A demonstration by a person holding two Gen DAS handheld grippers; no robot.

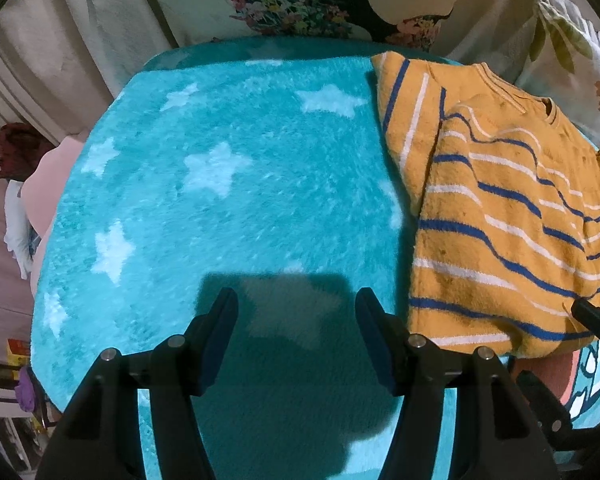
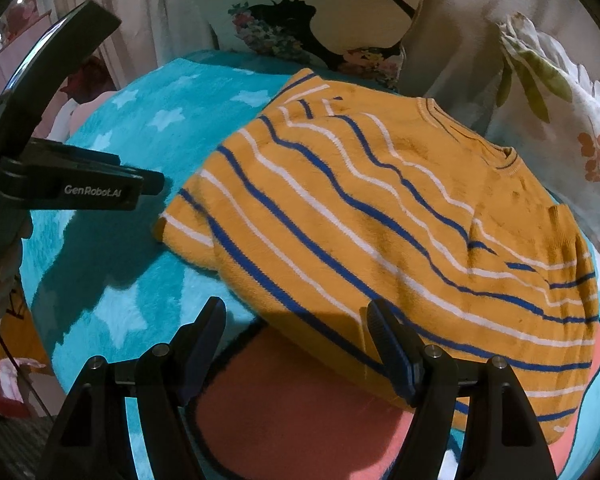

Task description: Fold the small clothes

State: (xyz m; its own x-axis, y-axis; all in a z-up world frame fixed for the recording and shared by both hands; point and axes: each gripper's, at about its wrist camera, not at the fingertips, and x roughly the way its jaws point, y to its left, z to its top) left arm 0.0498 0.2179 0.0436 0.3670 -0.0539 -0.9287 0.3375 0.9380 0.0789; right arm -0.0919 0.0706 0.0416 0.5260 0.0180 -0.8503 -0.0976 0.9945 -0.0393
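A small orange sweater (image 1: pixel 500 216) with blue and white stripes lies partly folded on a fluffy turquoise blanket (image 1: pixel 220 184) with white stars. In the left wrist view it is at the right. My left gripper (image 1: pixel 296 308) is open and empty over bare blanket, left of the sweater. In the right wrist view the sweater (image 2: pixel 380 232) fills the middle. My right gripper (image 2: pixel 296 320) is open and empty at the sweater's near hem. The left gripper (image 2: pixel 100 188) also shows at the left of the right wrist view.
A salmon patch (image 2: pixel 300 400) of the blanket lies under the right gripper. Floral cushions (image 1: pixel 300 4) and pale curtains (image 1: pixel 80 32) stand behind the blanket. A flower-print pillow (image 2: pixel 560 120) is at the far right. Pink bedding (image 1: pixel 48 184) lies past the blanket's left edge.
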